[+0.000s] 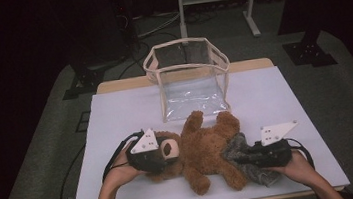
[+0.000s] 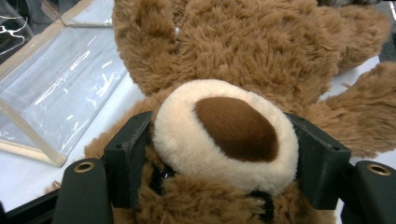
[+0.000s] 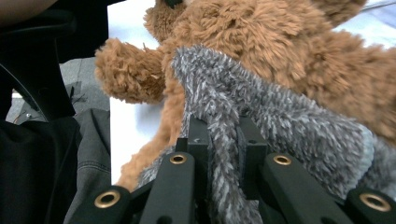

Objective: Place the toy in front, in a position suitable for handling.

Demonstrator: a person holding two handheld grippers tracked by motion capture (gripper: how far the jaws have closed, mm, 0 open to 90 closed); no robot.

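Observation:
A brown teddy bear (image 1: 205, 146) lies on its back on the white table top (image 1: 275, 98), head toward the left. My left gripper (image 1: 168, 153) holds the bear's head: in the left gripper view the cream muzzle (image 2: 224, 126) fills the gap between the two black jaws of my left gripper (image 2: 224, 154) and touches both. A grey furry garment (image 1: 240, 150) covers the bear's lower body. My right gripper (image 1: 239, 159) is shut on a fold of that grey garment (image 3: 289, 116), pinched tight between the jaws of the right gripper (image 3: 224, 140), with the bear's brown body (image 3: 261, 37) behind.
A clear plastic bag with cream trim (image 1: 189, 78) stands open at the back of the table, just beyond the bear's arm; its side (image 2: 56, 93) lies close in the left gripper view. Cables trail from both grippers. A metal stand's legs (image 1: 216, 4) rise behind the table.

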